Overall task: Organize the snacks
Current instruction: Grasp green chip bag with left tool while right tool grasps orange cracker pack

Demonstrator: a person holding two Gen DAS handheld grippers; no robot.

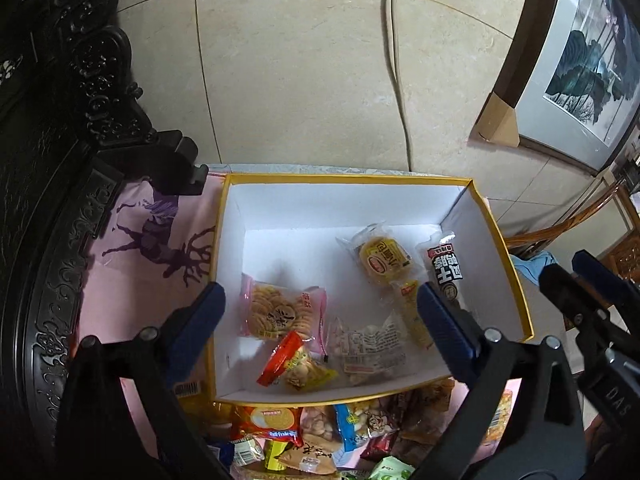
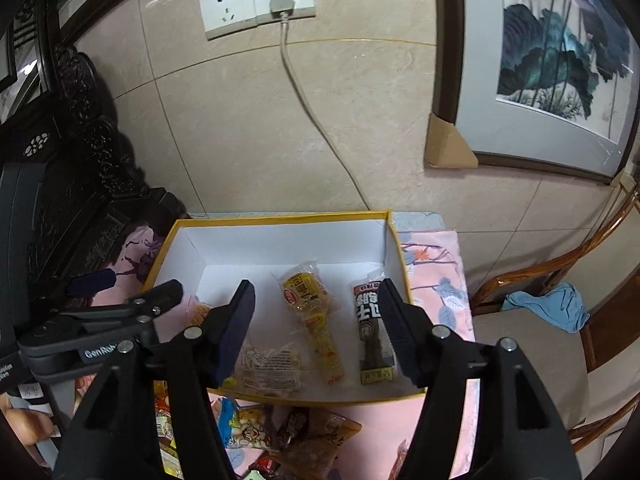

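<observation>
Left to right: your left gripper (image 1: 320,312) hangs over the white box (image 1: 502,240) with its fingers spread wide and nothing between them. Inside lie a round-cracker packet (image 1: 276,312), a red-and-yellow packet (image 1: 298,364), a clear packet (image 1: 370,346), two yellow packets and a black bar (image 1: 446,270). Your right gripper (image 2: 318,328) stands half open, empty. Loose snacks (image 1: 320,436) crowd the desk's near edge.

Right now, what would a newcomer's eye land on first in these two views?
The white box with yellow rim, mid-table, holding several snack packets such as the black wrapped bar by its right wall. In front lies a heap of loose snacks, and both the left gripper and right gripper hover open above.
</observation>
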